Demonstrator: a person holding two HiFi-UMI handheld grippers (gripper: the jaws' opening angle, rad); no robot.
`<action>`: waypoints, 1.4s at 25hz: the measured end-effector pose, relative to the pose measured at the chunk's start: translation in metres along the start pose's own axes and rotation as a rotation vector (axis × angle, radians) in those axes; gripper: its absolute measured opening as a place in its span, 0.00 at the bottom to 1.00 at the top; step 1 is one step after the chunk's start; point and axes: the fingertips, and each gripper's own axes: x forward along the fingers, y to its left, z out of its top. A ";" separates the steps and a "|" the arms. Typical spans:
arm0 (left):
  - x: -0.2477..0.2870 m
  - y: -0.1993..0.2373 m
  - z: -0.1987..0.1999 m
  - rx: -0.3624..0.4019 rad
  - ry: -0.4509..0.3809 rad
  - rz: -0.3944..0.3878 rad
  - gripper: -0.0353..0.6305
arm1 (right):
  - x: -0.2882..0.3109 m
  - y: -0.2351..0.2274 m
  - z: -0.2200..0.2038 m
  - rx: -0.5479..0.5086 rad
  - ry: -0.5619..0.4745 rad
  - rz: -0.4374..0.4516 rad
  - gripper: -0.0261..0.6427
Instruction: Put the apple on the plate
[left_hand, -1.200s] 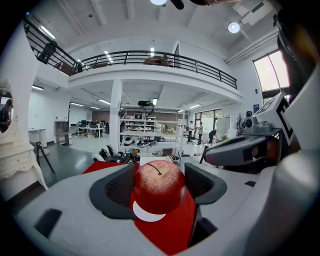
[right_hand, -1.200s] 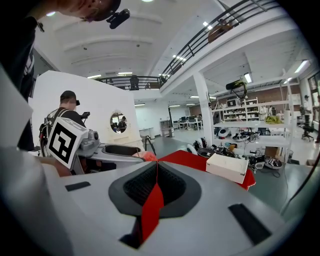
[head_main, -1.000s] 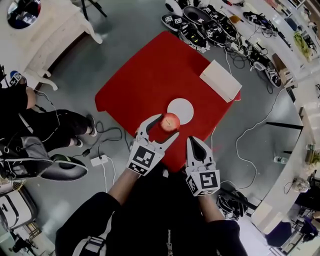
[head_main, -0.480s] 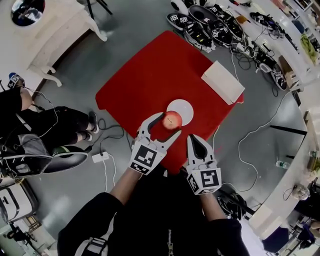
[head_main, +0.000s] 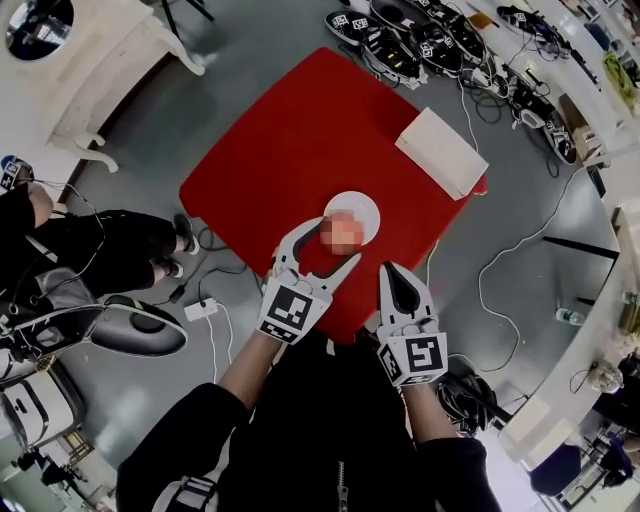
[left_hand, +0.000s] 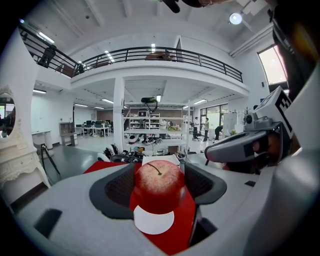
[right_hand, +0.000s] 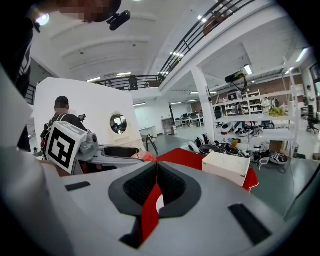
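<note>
My left gripper is shut on a red apple, which a mosaic patch partly blurs in the head view. The apple hangs over the near edge of a small white plate on the red table. In the left gripper view the apple sits gripped between the dark pads, stem up, with the plate just below it. My right gripper is shut and holds nothing, to the right of the apple over the table's near edge; its pads meet.
A white box lies at the table's right corner. Shoes and cables crowd the floor beyond the table. A seated person and a white dresser are on the left.
My left gripper has carried the apple forward, from short of the plate to over its near edge. The right gripper has stayed shut beside it.
</note>
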 end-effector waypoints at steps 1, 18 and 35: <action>0.004 0.000 -0.002 0.003 0.003 -0.003 0.52 | 0.000 -0.004 -0.002 0.004 0.002 -0.005 0.06; 0.058 -0.012 -0.055 0.045 0.048 -0.025 0.52 | -0.002 -0.047 -0.035 0.063 0.030 -0.050 0.06; 0.101 0.005 -0.119 0.044 0.086 0.002 0.52 | 0.015 -0.046 -0.072 0.074 0.090 -0.030 0.06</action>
